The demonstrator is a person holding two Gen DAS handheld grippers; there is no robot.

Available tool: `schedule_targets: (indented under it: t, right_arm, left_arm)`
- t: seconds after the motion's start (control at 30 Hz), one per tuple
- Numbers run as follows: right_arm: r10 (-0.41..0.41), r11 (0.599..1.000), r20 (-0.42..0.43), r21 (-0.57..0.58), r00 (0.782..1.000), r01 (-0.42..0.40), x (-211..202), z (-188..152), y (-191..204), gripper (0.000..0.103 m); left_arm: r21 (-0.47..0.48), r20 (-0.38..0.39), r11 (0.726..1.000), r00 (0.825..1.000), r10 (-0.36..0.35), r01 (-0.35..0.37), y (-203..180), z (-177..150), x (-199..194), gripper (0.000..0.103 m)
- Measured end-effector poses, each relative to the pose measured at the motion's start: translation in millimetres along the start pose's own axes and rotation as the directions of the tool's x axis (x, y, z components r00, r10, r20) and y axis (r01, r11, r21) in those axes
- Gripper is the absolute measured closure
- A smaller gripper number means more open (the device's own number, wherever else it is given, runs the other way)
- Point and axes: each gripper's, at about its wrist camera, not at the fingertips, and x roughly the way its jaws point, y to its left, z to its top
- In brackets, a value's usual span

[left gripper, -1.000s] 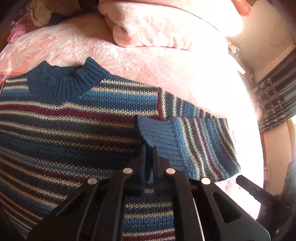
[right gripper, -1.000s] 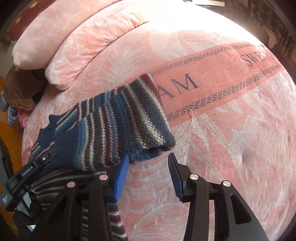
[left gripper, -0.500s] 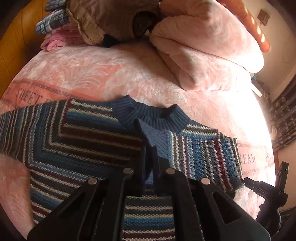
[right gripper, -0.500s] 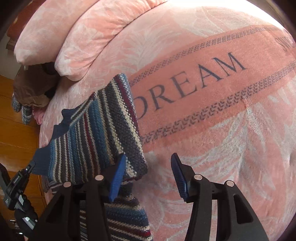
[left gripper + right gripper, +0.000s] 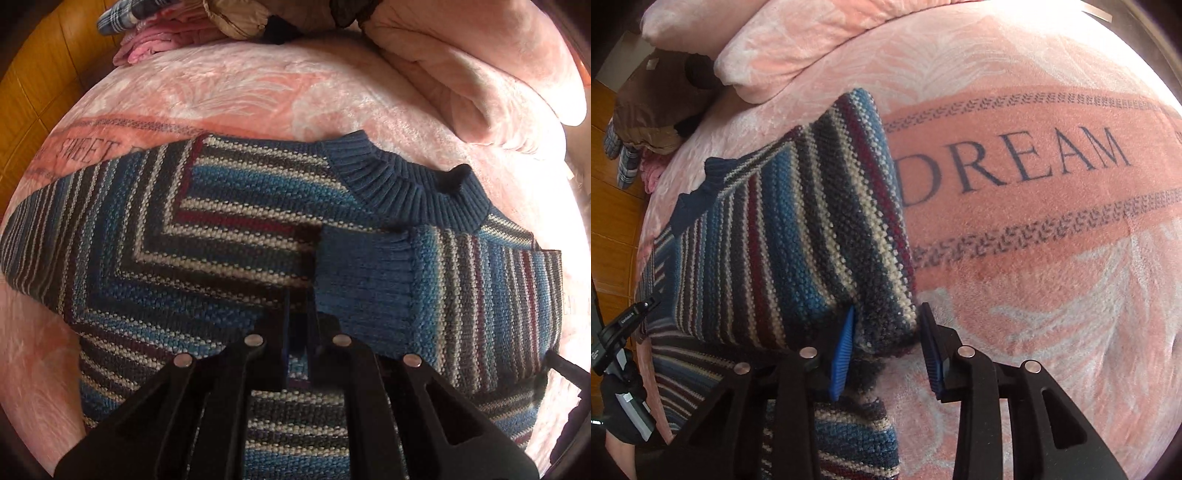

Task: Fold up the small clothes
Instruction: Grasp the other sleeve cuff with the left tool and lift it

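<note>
One pink blanket (image 5: 258, 88) covers the bed, with one folded pink quilt (image 5: 480, 74) at its head. One striped sweater (image 5: 207, 236) lies flat on the blanket, collar toward the quilt, one sleeve (image 5: 461, 288) folded across its chest. The left gripper (image 5: 297, 325) has its jaws closed together on the sleeve's blue cuff (image 5: 362, 280). The right gripper (image 5: 886, 343) has its jaws apart, straddling the sleeve's folded edge (image 5: 886, 325).

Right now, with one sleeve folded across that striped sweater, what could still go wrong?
The left gripper pinches the cuff only at its edge; it might slip and the sleeve unfold. The right gripper is open around the folded corner; closing could bunch it or snag the blanket.
</note>
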Motion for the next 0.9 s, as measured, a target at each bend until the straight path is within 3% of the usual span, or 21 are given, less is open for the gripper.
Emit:
schedule_targets:
  t: [0.1, 0.2, 0.3, 0.37, 0.5, 0.7, 0.77, 0.8, 0.83, 0.87, 0.9]
  right_arm:
    - [0.000, 1.000, 0.066, 0.010, 0.998, -0.001, -26, 6, 6, 0.064]
    - [0.046, 0.998, 0.129, -0.057, 0.991, -0.039, -50, 11, 28, 0.062]
    - [0.135, 0.989, 0.058, -0.064, 0.989, -0.132, -37, 8, 49, 0.061]
    - [0.128, 0.990, 0.007, -0.066, 0.992, -0.127, -19, 1, 56, 0.061]
    - [0.054, 0.994, -0.036, -0.095, 0.998, -0.057, 9, -12, 56, 0.063]
    - [0.049, 0.992, -0.024, -0.114, 0.999, -0.052, 9, -16, 59, 0.061]
    - [0.066, 0.990, -0.011, -0.125, 0.998, -0.067, 0, -15, 66, 0.058]
    - [0.089, 0.988, 0.000, -0.126, 0.996, -0.089, -8, -14, 70, 0.058]
    - [0.111, 0.985, 0.008, -0.132, 0.994, -0.109, -14, -12, 77, 0.051]
    - [0.118, 0.983, 0.014, -0.143, 0.993, -0.115, -21, -12, 83, 0.038]
    - [0.119, 0.981, 0.028, -0.160, 0.992, -0.113, -28, -12, 90, 0.033]
  left_arm:
    - [-0.036, 0.056, 0.998, 0.998, -0.040, 0.043, 10, 1, -25, 0.096]
    - [0.039, 0.094, 0.996, 0.992, -0.084, 0.081, -12, 0, -43, 0.094]
    - [0.145, 0.072, 0.984, 0.990, -0.118, 0.106, -49, -9, -38, 0.088]
    - [0.172, 0.038, 0.979, 0.993, -0.115, 0.107, -65, -15, -26, 0.087]
    - [0.126, -0.041, 0.989, 0.997, -0.070, 0.074, -64, -25, 10, 0.079]
    - [0.066, -0.040, 0.990, 0.992, -0.119, 0.122, -48, -25, 3, 0.078]
    - [0.053, -0.033, 0.991, 0.992, -0.123, 0.124, -33, -23, -16, 0.072]
    - [0.056, -0.013, 0.988, 0.990, -0.140, 0.141, -22, -20, -29, 0.062]
    - [0.069, 0.015, 0.989, 0.991, -0.131, 0.130, -8, -18, -42, 0.047]
    - [0.082, 0.047, 0.991, 0.993, -0.110, 0.106, 8, -16, -55, 0.039]
    - [0.092, 0.075, 0.992, 0.993, -0.093, 0.086, 28, -14, -66, 0.031]
